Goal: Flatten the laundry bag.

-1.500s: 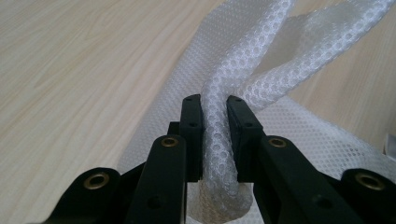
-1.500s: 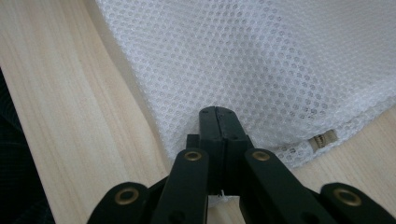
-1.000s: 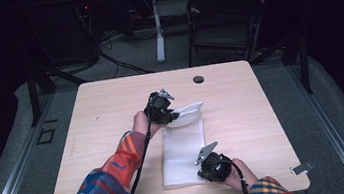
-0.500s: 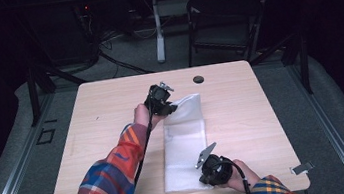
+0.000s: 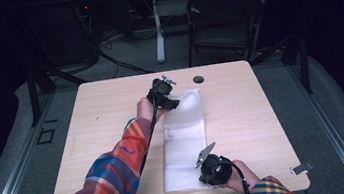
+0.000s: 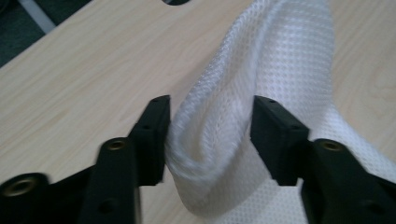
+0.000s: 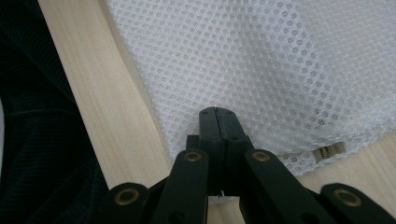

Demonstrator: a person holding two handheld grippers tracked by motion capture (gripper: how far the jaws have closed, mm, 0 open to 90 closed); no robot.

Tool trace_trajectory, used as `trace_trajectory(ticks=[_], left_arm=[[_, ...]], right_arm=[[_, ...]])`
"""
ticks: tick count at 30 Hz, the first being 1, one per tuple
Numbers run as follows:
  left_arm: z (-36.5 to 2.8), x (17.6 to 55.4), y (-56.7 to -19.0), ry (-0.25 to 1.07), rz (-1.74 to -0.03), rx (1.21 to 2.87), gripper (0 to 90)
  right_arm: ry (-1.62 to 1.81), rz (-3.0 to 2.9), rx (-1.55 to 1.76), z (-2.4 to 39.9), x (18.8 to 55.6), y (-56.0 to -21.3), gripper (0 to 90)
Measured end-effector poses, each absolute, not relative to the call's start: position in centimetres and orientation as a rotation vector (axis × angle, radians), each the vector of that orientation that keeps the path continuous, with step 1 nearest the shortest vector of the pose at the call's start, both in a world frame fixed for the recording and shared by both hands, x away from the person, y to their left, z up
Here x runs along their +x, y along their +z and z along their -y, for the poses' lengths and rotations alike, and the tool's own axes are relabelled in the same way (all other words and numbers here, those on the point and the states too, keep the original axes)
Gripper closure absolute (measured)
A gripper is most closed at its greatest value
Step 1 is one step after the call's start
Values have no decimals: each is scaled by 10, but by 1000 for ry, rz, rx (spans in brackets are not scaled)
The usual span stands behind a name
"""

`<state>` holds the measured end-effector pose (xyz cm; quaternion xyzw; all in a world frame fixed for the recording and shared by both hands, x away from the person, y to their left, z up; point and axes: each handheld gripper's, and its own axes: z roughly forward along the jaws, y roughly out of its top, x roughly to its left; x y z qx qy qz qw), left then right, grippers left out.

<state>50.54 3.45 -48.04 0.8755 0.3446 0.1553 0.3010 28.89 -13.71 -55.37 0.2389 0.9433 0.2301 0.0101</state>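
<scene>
White mesh bag [image 5: 184, 143] lies as a long strip down the middle of the wooden table [image 5: 264, 120] in the high view, running from the far centre toward the near edge. At its far left corner sits the left gripper [image 5: 166, 97], held by a hand [image 5: 145, 109] that reaches in with a plaid sleeve [image 5: 114, 175]. At the bag's near right corner sits the right gripper [image 5: 209, 172], with its grey plate standing up toward the far side. A small dark hole [image 5: 199, 79] marks the table just beyond the bag's far end, and a folding chair [image 5: 223, 19] stands on the floor behind the table.

In the left gripper view, the left gripper [image 6: 210, 135] has a raised fold of the mesh bag [image 6: 280, 60] standing between its two jaws. Those jaws have just been opening; the left pad still brushes the fold, while the right pad stands slightly apart from it, so the cloth is released rather than pinched. Bare table [image 6: 79, 74] stretches to the left.

In the right gripper view, the right gripper [image 7: 218, 122] has its jaws clenched together on the edge of the mesh bag [image 7: 261, 60]. A small metal zipper pull [image 7: 328, 151] lies at the hem just to the right of the jaws. A strip of table [image 7: 107, 112] runs along the left.
</scene>
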Motion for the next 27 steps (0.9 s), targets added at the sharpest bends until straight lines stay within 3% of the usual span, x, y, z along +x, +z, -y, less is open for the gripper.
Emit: trace_trajectory(ticks=[3,6,11,14,19,23,27], left_arm=[[-39,508,-473,418,-944,2283,251],[-42,505,-465,414,-919,2274,186],[-45,495,-460,358,-881,2289,163],[-47,486,-459,331,-848,2312,156],[-51,464,-460,286,-795,2325,145],[-55,445,-463,265,-749,2338,136],[-59,427,-469,259,-727,2352,121]], right_arm=[[711,-2945,736,137,289,-553,900],[722,-2936,744,138,289,-553,875],[807,-2892,787,140,290,-550,767],[797,-2869,830,147,295,-541,631],[826,-2793,960,159,300,-533,297],[877,-2745,1027,168,303,-528,161],[905,-2701,1085,174,305,-525,97]])
